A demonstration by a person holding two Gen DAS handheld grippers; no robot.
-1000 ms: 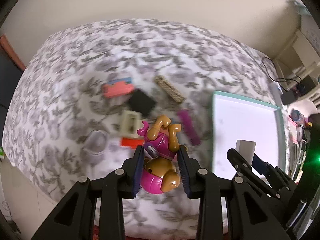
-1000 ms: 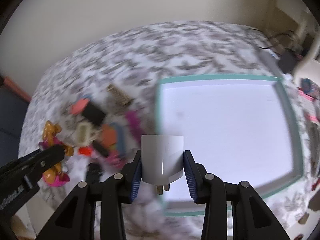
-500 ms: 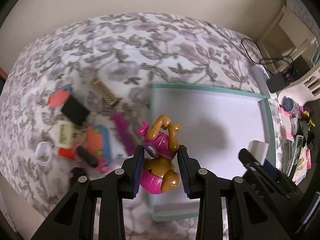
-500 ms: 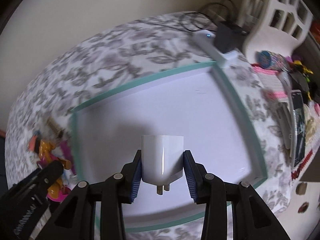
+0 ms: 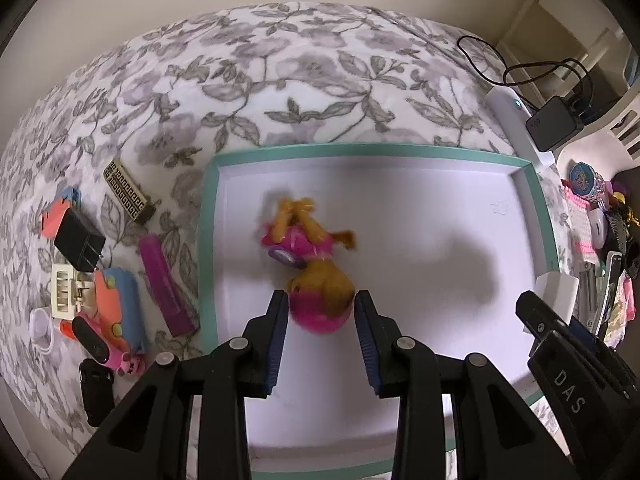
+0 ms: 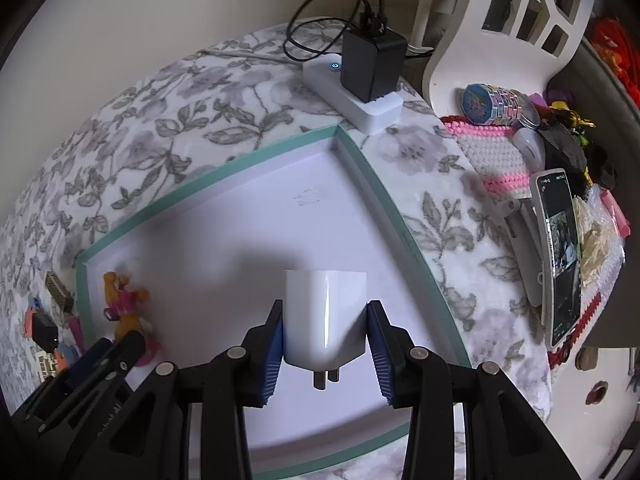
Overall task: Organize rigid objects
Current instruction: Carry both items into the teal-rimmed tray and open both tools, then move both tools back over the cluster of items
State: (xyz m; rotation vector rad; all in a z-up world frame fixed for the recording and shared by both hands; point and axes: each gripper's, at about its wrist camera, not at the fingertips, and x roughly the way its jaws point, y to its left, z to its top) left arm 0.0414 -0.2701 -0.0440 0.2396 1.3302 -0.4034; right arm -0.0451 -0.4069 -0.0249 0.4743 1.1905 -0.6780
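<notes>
Pinching white charger (image 6: pixel 326 318): right gripper (image 6: pixel 326 334) | left gripper (image 5: pixel 320 318) spread | toy dog (image 5: pixel 312 256) motion-blurred in tray (image 5: pixel 540 216)

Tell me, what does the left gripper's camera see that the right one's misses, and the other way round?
Only the left wrist view shows the clutter beside the tray clearly: a purple comb, a black plug and an orange-and-blue toy car. Only the right wrist view shows a phone and a white chair. Both show the teal-rimmed tray, the pink toy dog lying in it between the left gripper's open jaws, and the white charger clamped in the right gripper.
</notes>
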